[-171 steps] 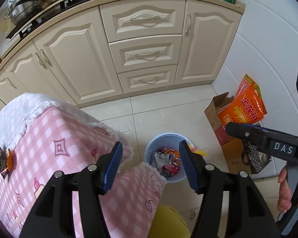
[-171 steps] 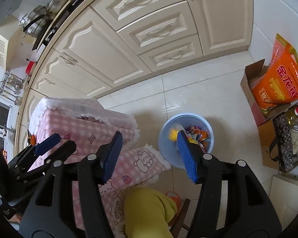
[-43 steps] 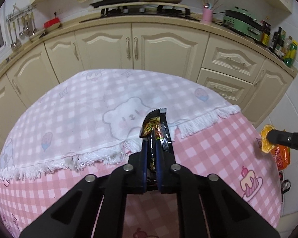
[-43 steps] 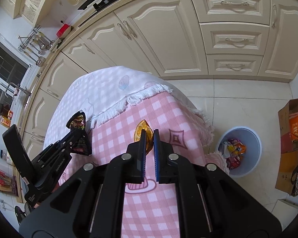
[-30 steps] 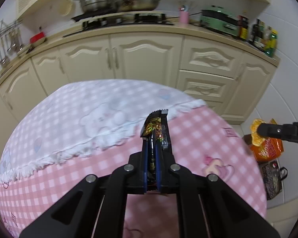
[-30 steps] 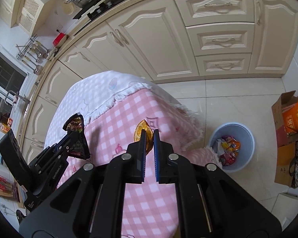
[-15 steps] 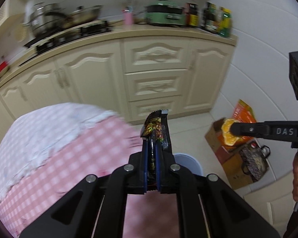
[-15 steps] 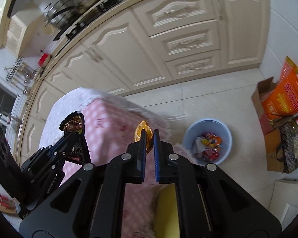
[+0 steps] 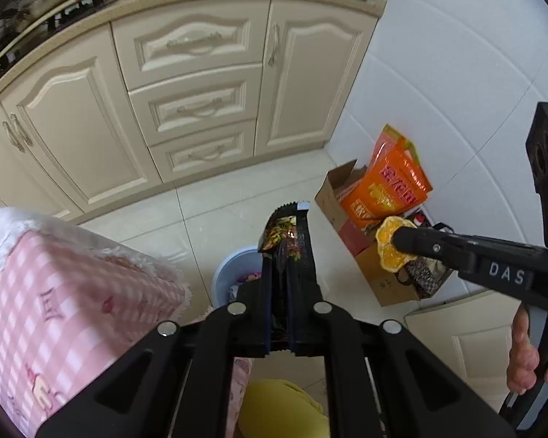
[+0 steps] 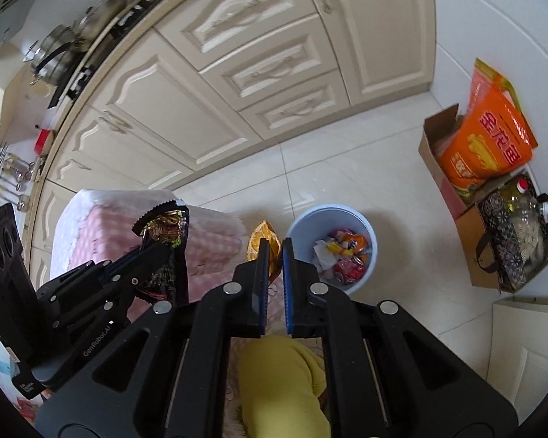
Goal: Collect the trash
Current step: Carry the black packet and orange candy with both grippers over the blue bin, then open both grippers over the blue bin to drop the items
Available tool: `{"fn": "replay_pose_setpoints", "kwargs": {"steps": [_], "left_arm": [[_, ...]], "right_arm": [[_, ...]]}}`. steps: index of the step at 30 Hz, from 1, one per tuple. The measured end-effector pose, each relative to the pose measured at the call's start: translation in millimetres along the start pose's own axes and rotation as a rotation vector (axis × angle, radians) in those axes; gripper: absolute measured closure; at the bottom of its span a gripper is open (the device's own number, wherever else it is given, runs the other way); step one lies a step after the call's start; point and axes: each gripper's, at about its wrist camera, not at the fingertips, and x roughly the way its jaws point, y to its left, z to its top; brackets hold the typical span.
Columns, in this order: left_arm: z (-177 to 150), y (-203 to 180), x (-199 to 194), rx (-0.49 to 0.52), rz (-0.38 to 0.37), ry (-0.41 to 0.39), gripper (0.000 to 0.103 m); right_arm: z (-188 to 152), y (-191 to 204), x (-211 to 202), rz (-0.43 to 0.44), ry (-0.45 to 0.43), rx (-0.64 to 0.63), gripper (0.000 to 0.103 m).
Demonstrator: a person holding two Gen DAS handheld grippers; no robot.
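Carry both pieces on until each hangs squarely over the pale blue plastic bin [image 10: 330,244] on the tiled floor, then spread the jaws (the bin mouth is not yet directly below either). Your left gripper [image 9: 280,255] pinches the dark crinkled snack wrapper [image 9: 286,231], long axis along the fingers, serrated end pointing forward. Your right gripper [image 10: 273,246] pinches the orange peel [image 10: 263,242], likewise jutting past the tips.

Two grippers [image 9: 279,255] [image 10: 273,252], two wrappers [image 9: 286,231] [image 10: 265,235], one bin [image 10: 299,219], one box [image 10: 434,138].

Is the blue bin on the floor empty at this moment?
No, the right wrist view shows the blue bin already holding a heap of crumpled wrappers in white, red and orange.
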Motion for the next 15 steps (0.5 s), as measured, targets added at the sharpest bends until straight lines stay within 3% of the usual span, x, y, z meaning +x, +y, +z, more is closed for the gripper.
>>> {"fn": "replay_pose_setpoints", "kwargs": {"steps": [2, 5, 15], "left_arm": [[6.1, -1.9, 11.3, 0.001, 0.012, 0.013, 0.094], [11.6, -0.6, 26.3, -0.002, 0.031, 0.066, 0.077], [10.3, 16.6, 28.7, -0.012, 0.09, 0.094, 0.077]], "right_arm": [[3.3, -5.7, 7.3, 0.003, 0.013, 0.005, 0.096], [8.2, -11.5, 20.3, 0.007, 0.037, 0.011, 0.096], [18.6, -4.3, 51.3, 0.035, 0.1, -0.001, 0.095]]}}
